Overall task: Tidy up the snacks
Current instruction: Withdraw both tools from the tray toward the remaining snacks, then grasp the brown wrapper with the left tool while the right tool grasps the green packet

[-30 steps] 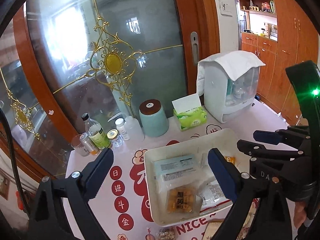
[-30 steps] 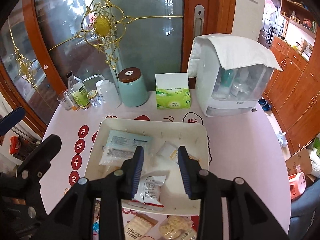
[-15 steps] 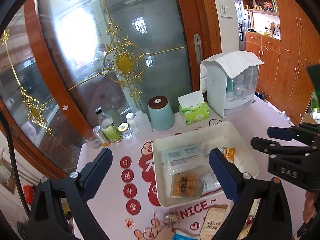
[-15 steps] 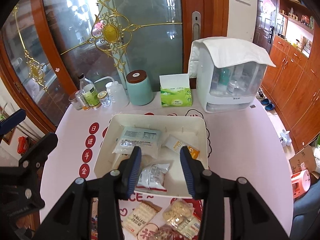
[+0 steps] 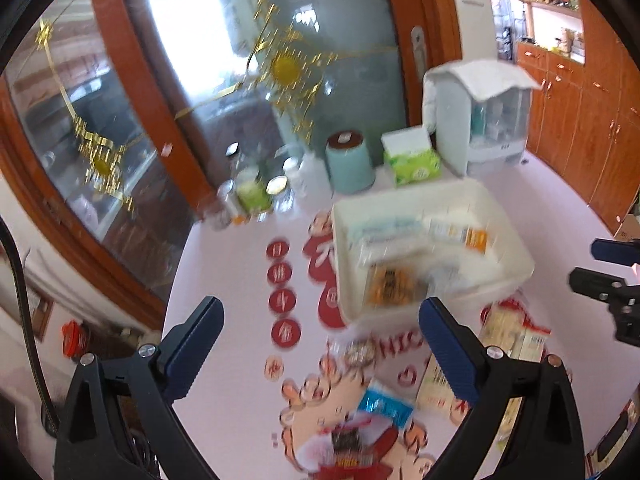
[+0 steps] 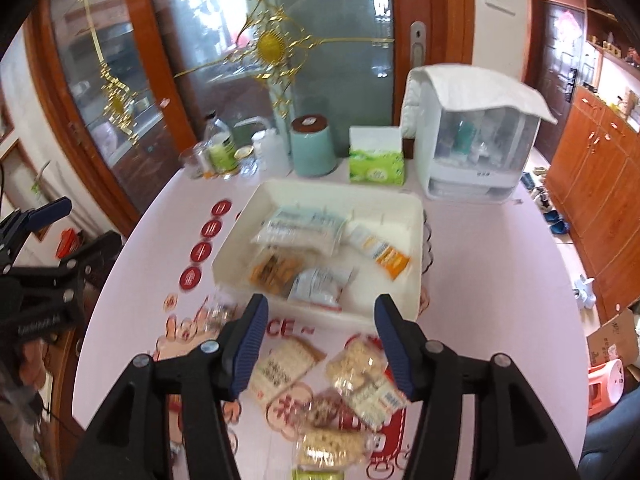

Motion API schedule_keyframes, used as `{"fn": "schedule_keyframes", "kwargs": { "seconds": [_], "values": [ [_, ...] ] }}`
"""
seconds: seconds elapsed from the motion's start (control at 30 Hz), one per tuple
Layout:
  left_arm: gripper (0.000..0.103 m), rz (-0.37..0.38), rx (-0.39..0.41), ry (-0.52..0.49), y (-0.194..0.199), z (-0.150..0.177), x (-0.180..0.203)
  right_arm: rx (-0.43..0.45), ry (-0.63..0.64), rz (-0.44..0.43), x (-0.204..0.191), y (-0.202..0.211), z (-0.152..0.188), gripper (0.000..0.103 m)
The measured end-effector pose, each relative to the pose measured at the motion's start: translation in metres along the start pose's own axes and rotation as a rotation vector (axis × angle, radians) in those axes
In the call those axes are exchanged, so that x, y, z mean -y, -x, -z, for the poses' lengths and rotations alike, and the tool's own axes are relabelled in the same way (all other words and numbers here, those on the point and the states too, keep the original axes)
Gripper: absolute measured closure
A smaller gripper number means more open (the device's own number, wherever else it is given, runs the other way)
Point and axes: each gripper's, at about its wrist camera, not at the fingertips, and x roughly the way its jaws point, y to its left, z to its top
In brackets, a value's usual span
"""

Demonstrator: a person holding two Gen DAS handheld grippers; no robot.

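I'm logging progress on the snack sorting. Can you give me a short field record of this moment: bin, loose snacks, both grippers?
bin: white tray on the table, holding several snack packets
loose snacks: cracker packets and others lie on the table in front of the tray
right gripper: jaws opening, nothing between them, above the loose packets
left gripper: open, empty
background: green tissue box, teal canister

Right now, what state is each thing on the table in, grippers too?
White plastic bin: open-topped, holding several snack packets.
Loose snack packets: outside the bin, on the table.
Mint canister: brown lid on.
Green tissue box: tissue sticking up.
Right gripper: opening, empty.
Left gripper: open, empty.
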Motion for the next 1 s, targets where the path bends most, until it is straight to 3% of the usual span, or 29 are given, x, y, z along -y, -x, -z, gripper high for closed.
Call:
{"fn": "schedule_keyframes", "kwargs": {
  "seconds": [0.27,0.63,0.83,1.0],
  "values": [
    [0.005,0.002,-0.187,0.099,-0.031,0.100,-0.010,-0.104,0.045,-0.038,0.006,-0.019,0.076,0.045],
    [0.005,0.002,-0.467,0.214,-0.068,0.250,-0.003,-0.340,-0.011,-0.082,0.027,-0.068,0.185,0.045],
    [0.005,0.014,-0.545,0.288,-0.069,0.301,-0.009,-0.411,0.006,-0.097,0.023,-0.080,0.222,0.045],
    [0.005,0.031,-0.564,0.338,-0.067,0.326,-0.010,-0.441,0.034,-0.121,0.011,-0.084,0.237,0.045]
  ]
}}
